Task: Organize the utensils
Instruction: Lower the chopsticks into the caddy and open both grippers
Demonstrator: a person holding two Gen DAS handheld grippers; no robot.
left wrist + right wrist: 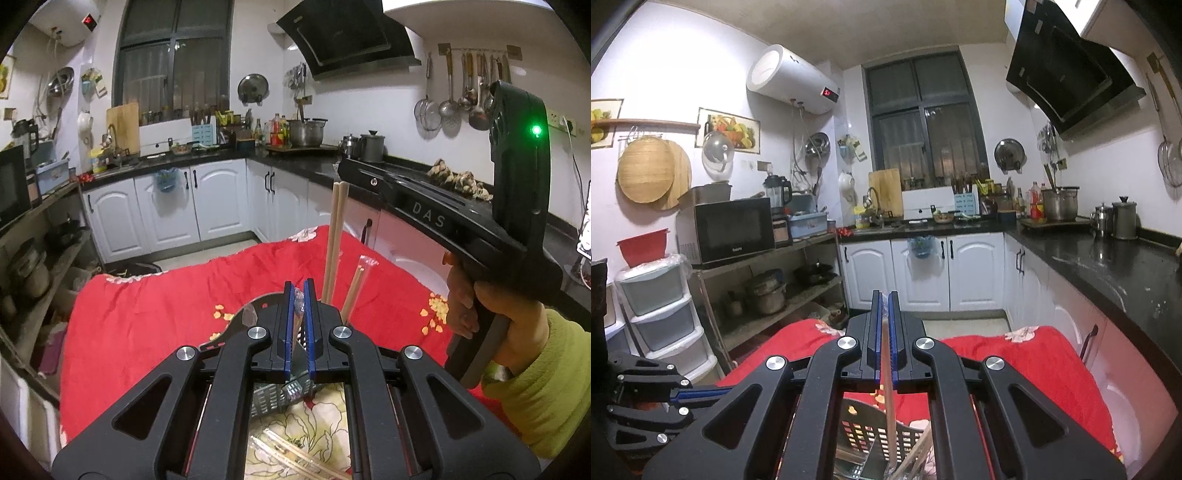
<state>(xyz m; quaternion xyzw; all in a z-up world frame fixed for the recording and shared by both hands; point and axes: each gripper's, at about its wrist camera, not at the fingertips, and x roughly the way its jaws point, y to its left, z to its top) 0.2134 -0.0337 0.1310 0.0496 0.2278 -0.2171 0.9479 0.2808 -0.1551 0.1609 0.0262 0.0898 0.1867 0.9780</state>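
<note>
My left gripper (299,291) is shut on a chopstick pair in a clear plastic wrapper (297,310), held over a grey slotted utensil holder (280,400) that stands on the red floral cloth (155,310). Bare wooden chopsticks (336,236) and a wrapped pair (356,286) stick up just beyond my left fingers. My right gripper (885,299) is shut on a wooden chopstick (888,391) whose lower end reaches into the dark slotted holder (871,432). The right gripper's body (480,229) shows at the right of the left wrist view. The left gripper (646,402) shows at lower left in the right wrist view.
More wrapped chopsticks (291,454) lie on the cloth in front of the holder. A black countertop (1108,266) with metal pots runs along the right. White cabinets (923,273) stand beyond the table. A shelf with a microwave (727,229) stands at the left.
</note>
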